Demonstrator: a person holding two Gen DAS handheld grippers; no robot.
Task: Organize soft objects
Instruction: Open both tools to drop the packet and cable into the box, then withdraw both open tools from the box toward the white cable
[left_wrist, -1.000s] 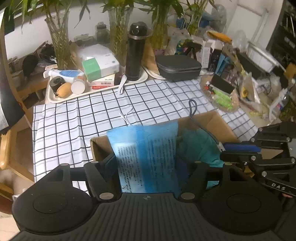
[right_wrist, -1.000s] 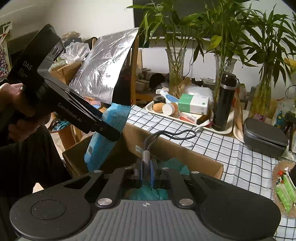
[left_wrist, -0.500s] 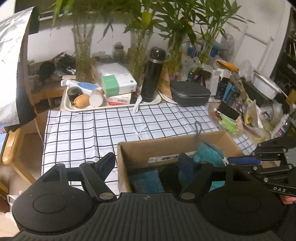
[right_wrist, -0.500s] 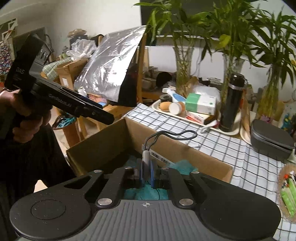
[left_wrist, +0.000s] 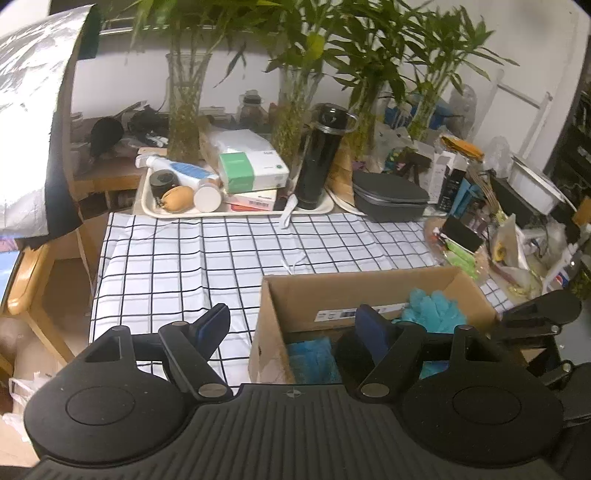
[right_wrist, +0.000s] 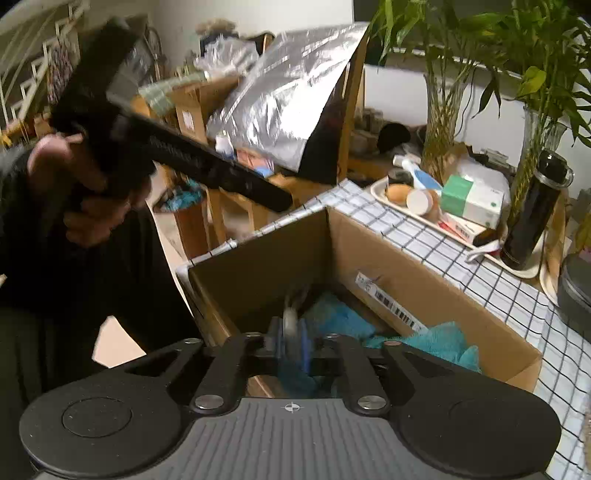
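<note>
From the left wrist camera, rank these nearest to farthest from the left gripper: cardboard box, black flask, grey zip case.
1. cardboard box, right under the left gripper, which is open.
2. grey zip case, far right across the checked cloth.
3. black flask, on the back tray; too close to the case to rank firmly.

Cloths (left_wrist: 432, 308) in box (left_wrist: 354, 286) on tablecloth (left_wrist: 184, 258), tray (left_wrist: 147, 201) behind

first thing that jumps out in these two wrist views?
The open cardboard box at the near edge of the checked tablecloth, with fluffy teal cloths piled inside. The left gripper hangs open and empty over the box's left wall. Behind, a black flask stands on a cluttered tray in front of tall bamboo vases.
</note>
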